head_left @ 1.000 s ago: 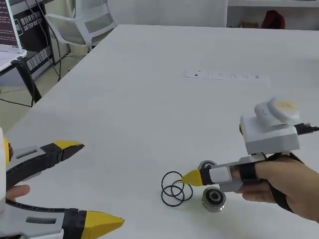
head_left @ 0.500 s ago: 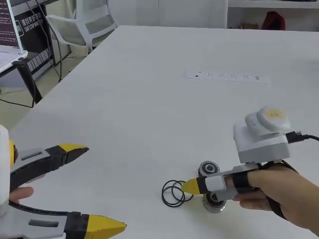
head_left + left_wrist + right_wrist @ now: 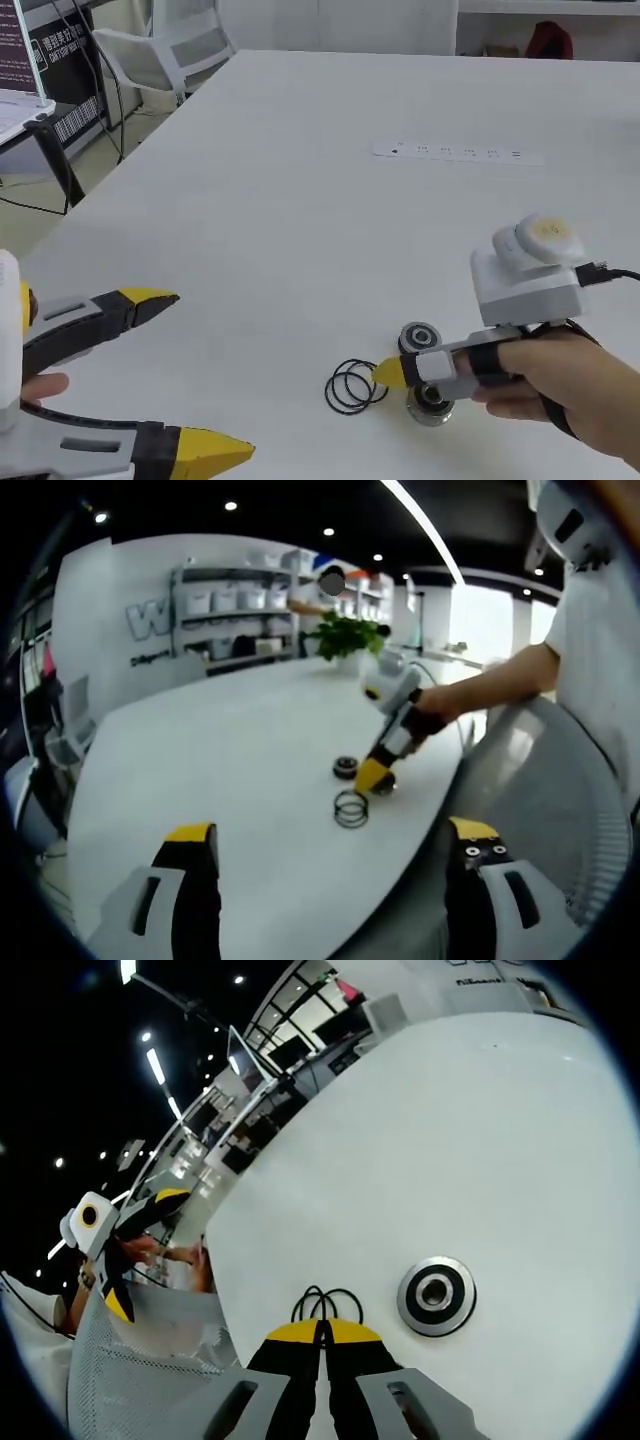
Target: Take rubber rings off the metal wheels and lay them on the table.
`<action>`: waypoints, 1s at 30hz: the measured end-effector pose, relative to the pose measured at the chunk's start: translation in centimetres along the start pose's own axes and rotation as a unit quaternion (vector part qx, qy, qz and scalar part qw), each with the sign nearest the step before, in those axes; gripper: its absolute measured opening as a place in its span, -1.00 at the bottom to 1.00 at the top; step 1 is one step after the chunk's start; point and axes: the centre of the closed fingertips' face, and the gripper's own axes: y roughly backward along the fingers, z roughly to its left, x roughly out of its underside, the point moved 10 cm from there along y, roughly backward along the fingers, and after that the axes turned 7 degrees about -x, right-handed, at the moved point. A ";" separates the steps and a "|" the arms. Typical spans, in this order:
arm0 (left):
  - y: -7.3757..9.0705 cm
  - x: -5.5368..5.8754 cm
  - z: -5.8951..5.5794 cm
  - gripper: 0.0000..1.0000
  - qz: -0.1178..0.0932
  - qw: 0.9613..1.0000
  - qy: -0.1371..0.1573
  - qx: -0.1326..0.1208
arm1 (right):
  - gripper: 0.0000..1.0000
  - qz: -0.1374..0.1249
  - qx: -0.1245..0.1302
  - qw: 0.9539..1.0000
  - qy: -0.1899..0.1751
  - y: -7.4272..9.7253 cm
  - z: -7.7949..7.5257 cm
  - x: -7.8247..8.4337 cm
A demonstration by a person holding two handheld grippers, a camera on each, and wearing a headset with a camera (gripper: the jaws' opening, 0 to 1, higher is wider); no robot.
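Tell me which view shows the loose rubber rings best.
Head view: the rubber rings lie plainly visible on the table. Left gripper view shows them small; right gripper view's shut jaws cover their near part.

In the head view, at 5 o'clock, the right tool (image 3: 385, 373) covers the upper part of the nearer wheel (image 3: 430, 408). The left tool (image 3: 205, 376) is cut off by the edge at 8 o'clock. In the right gripper view, the closed yellow tips hide the near side of the rings (image 3: 322, 1300); whether they pinch one is unclear.
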 end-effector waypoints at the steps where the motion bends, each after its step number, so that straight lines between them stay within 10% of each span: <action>1: -0.1 0.1 0.0 0.90 0.001 1.000 0.000 0.000 | -1.00 0.000 0.002 1.000 0.002 0.0 0.0 0.0; 30: -0.2 0.4 0.0 0.86 0.005 1.000 0.003 -0.004 | -0.80 0.038 0.032 0.995 0.091 -0.1 -0.1 -0.4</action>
